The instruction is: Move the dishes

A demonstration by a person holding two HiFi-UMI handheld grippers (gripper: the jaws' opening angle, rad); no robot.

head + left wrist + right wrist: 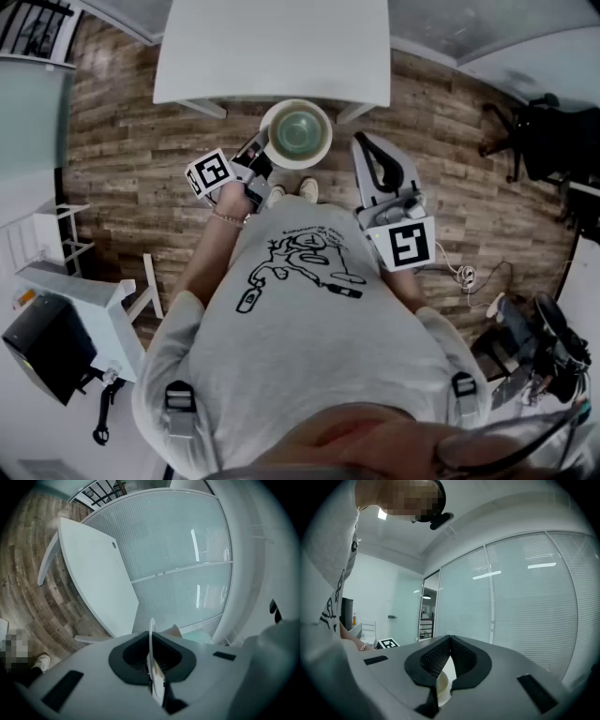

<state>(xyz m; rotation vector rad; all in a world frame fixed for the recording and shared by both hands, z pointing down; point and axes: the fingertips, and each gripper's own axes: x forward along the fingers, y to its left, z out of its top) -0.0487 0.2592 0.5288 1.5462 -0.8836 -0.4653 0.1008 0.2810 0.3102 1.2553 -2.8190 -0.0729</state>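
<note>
Left gripper (pixel 263 152) clamps its jaws on the near rim of one round dish (pixel 296 133), cream at the edge and green in the well. It holds the dish face up above the wooden floor (pixel 141 141), just short of the near edge of a white table (pixel 272 47). In the left gripper view (pixel 151 637) the rim shows as a thin white line edge-on between the dark pads, with the table (pixel 93 573) slanting away to the left.

Right gripper (pixel 362 142) hangs just to the dish's right, apart from it. Its two jaws are pressed together tip to tip, as its own view (pixel 450 639) shows.

Two pale shoes (pixel 292 191) stand directly under the dish, between both grippers. A single table fills the space ahead, and two of its white legs (pixel 202 108) splay out either side of the dish. Ribbed glass partitions (pixel 178 541) rise behind it.

Farther out, a black chair (pixel 544 131) sits at the right wall, and a white cable (pixel 464 277) trails over the boards near the person's right side. A white rack (pixel 66 234) and a grey cabinet (pixel 66 328) crowd the left. Bare floor lies open on both sides of the table, wider on the right.
</note>
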